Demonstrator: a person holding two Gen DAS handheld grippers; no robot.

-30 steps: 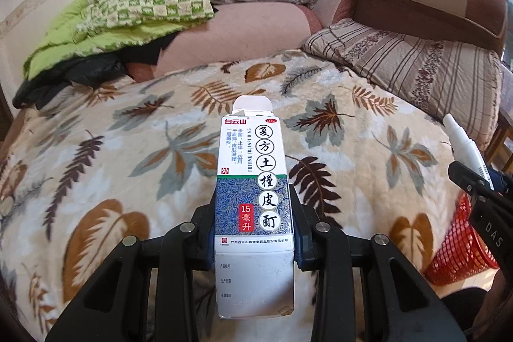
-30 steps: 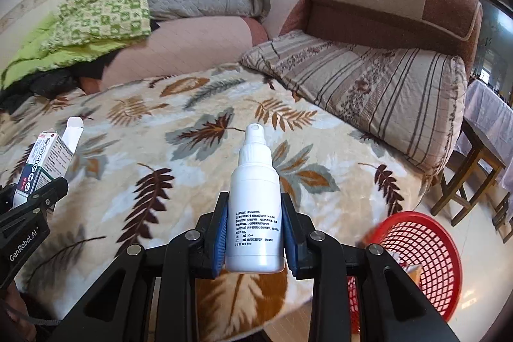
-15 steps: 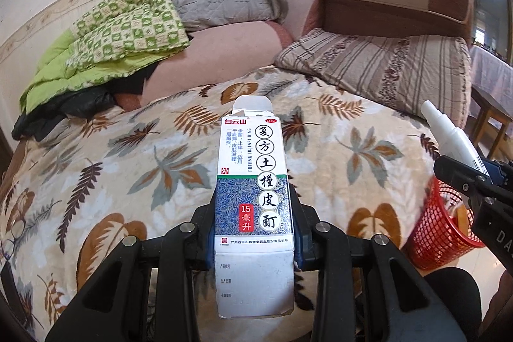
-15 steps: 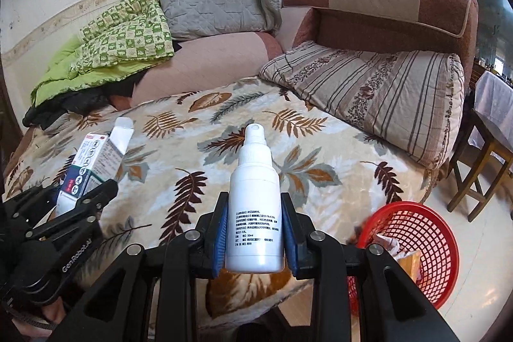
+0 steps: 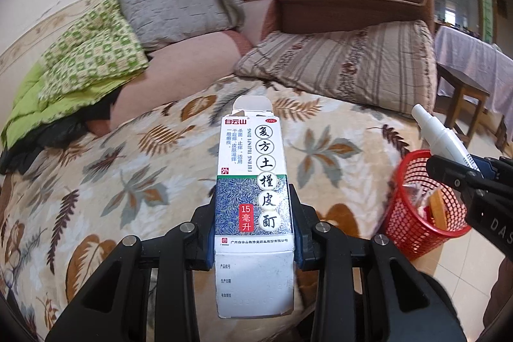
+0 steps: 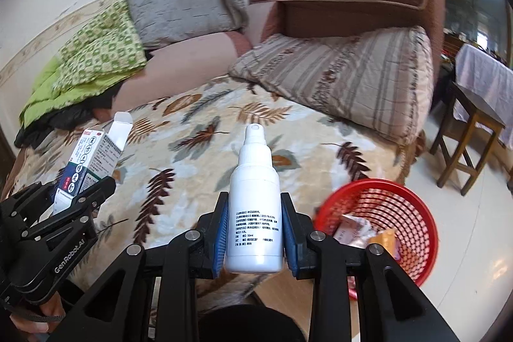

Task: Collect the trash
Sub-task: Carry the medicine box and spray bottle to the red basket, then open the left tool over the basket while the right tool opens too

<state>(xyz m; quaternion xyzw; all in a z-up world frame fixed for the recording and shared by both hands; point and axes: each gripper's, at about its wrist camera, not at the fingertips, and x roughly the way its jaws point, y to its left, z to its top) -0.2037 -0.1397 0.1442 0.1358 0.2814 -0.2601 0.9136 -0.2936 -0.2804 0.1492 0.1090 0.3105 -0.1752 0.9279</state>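
- The left hand-held gripper [image 5: 253, 233] is clamped on a medicine carton [image 5: 253, 197], its blue pads pressed against both long sides of the box, which stands upright between them with its top flap [image 5: 252, 104] open.
- The carton is white up top and blue-patterned lower down, printed with Chinese characters and a red label.
- The right hand-held gripper [image 6: 254, 233] is closed around a white spray bottle [image 6: 255, 197], gripping the lower body; the nozzle [image 6: 255, 130] points up and away.
- Both items are held up in the air over the near edge of the bed [image 6: 198, 149], which is covered in a cream spread with brown and grey leaf prints.
- A red mesh basket [image 6: 413, 213] sits on the tiled floor just beside the bed's near right corner, below and to the right of the bottle. Some wrappers and an orange packet [image 6: 383, 241] lie inside it.
- From the right wrist view the left hand-held gripper is off to the left, the carton tilted in its grip.
- At the far side of the bed lie a striped pillow [image 6: 336, 79], a grey pillow [image 6: 182, 8] and a green checked quilt [image 6: 96, 53].
- A wooden stool [image 6: 468, 149] stands on the floor beyond the basket.
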